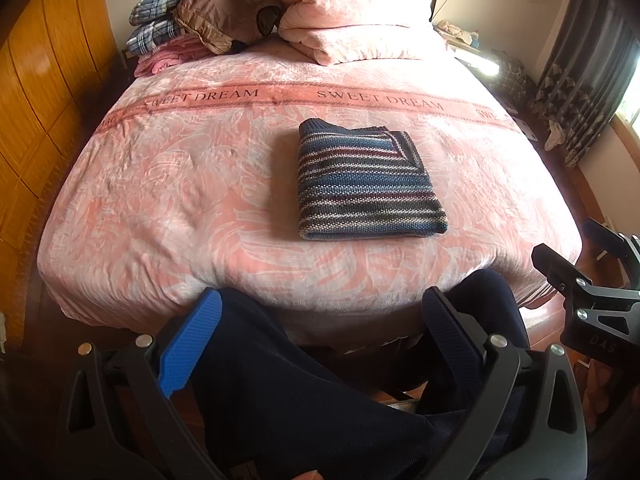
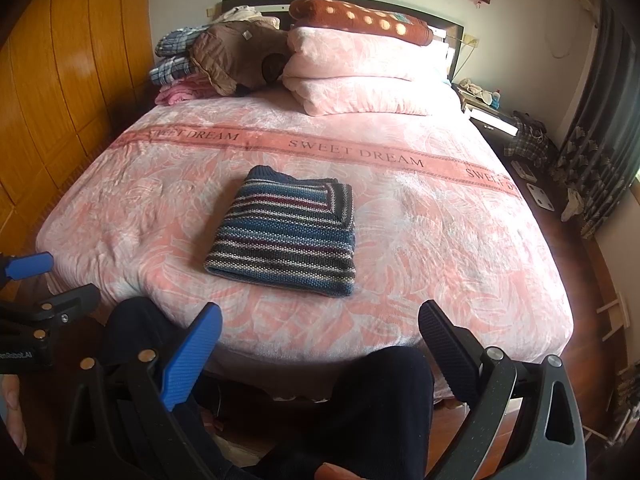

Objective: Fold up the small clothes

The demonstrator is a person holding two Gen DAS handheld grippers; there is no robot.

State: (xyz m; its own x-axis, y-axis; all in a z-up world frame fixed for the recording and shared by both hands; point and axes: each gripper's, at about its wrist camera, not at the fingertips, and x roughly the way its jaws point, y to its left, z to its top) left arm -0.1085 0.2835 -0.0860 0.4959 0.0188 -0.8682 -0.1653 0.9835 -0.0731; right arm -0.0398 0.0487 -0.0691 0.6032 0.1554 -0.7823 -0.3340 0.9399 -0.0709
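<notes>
One folded striped sweater point(image 1: 366, 182) on bed point(image 1: 160, 184); pillows point(image 1: 352, 28), clothes pile point(image 1: 192, 28) behind.

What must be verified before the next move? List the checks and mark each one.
1. Striped sweater folded into a compact rectangle: ok.
2. Sweater lying flat on the pink bedspread, clear of the bed's edge: ok.
3. Left gripper open and empty: ok.
4. Right gripper open and empty: ok.
5. Both grippers back from the sweater, touching no cloth: ok.
6. Another small garment waiting to be folded: cannot tell; the pile of clothes at the headboard may or may not belong to the task.
</notes>
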